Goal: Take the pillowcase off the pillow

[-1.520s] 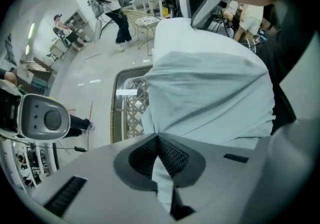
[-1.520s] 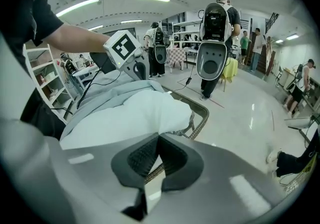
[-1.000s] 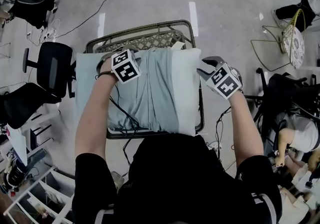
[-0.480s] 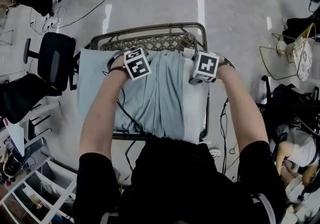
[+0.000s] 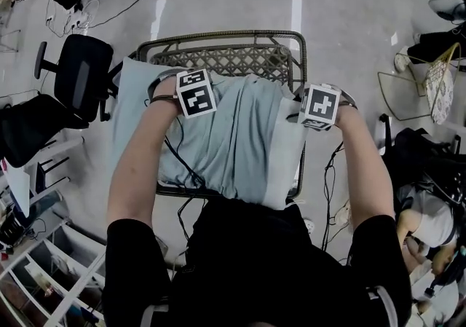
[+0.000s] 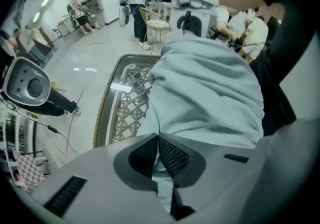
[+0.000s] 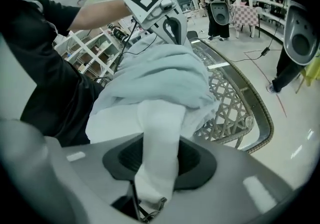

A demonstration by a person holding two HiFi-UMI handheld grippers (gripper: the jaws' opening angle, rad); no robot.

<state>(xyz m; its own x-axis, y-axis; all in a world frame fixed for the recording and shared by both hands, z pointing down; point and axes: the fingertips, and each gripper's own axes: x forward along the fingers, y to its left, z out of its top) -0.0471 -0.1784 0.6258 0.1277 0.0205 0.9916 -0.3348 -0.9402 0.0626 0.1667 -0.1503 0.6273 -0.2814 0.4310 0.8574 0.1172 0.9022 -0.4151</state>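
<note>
- The wicker table is the biggest thing here; it stands under both grippers, and its woven lattice shows just beyond their tips.
- The pillow lies along that table; its bare white end is on the right gripper's side, and one corner of it runs up between that gripper's jaws.
- The pale blue pillowcase covers the rest of the pillow, creased and bunched between the two grippers; a thin fold of it reaches into the left gripper.
- The right gripper has just been closing; it is clamped on the thick white pillow corner, a pad pressing each side.
- The left gripper points down and has just been closing too; its jaws are pinched almost together on that fold of pillowcase.
</note>
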